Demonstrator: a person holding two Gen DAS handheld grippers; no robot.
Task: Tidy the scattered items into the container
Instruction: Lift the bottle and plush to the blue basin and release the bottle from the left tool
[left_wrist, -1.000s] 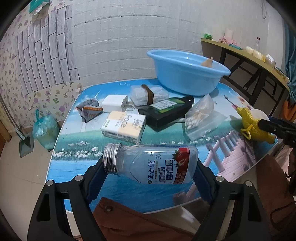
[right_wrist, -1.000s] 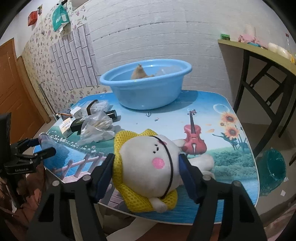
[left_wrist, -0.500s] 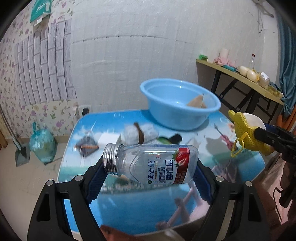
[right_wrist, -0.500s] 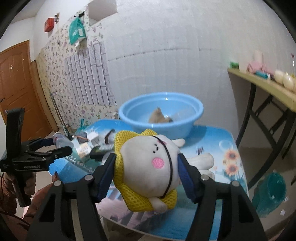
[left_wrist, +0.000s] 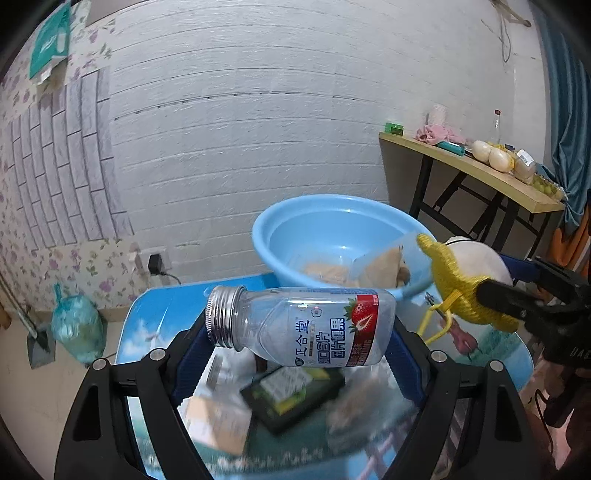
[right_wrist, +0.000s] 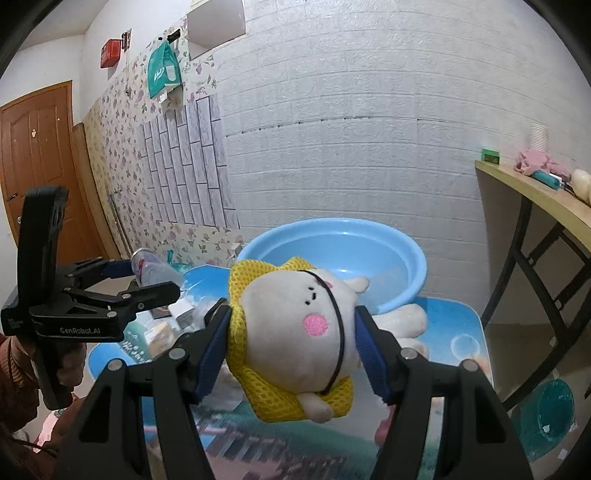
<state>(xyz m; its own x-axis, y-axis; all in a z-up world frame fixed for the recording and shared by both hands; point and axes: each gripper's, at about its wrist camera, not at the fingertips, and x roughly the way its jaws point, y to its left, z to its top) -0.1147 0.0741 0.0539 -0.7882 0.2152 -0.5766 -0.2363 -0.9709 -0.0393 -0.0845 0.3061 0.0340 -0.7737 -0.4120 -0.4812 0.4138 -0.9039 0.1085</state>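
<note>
My left gripper (left_wrist: 295, 343) is shut on a clear plastic bottle (left_wrist: 299, 325) with a silver screw neck and a strawberry label, held crosswise above the table. My right gripper (right_wrist: 291, 343) is shut on a white plush toy (right_wrist: 299, 343) in a yellow mesh hood, also lifted off the table. The blue basin (left_wrist: 332, 221) stands behind both at the table's far side, with a brown item and a clear bag inside. In the left wrist view the right gripper (left_wrist: 517, 295) with the plush toy (left_wrist: 461, 291) hangs at the basin's right rim. In the right wrist view the left gripper (right_wrist: 147, 280) is at the left.
On the picture-printed table (left_wrist: 155, 325) below lie a black box with a label (left_wrist: 291, 391), a blurred carton (left_wrist: 218, 417) and a clear bag. A wooden side table (left_wrist: 480, 173) stands at the right. A tied bag (left_wrist: 75, 328) sits on the floor at the left.
Both grippers have risen with their loads and moved toward the basin. The table items have dropped low in both views and the basin now looks closer.
</note>
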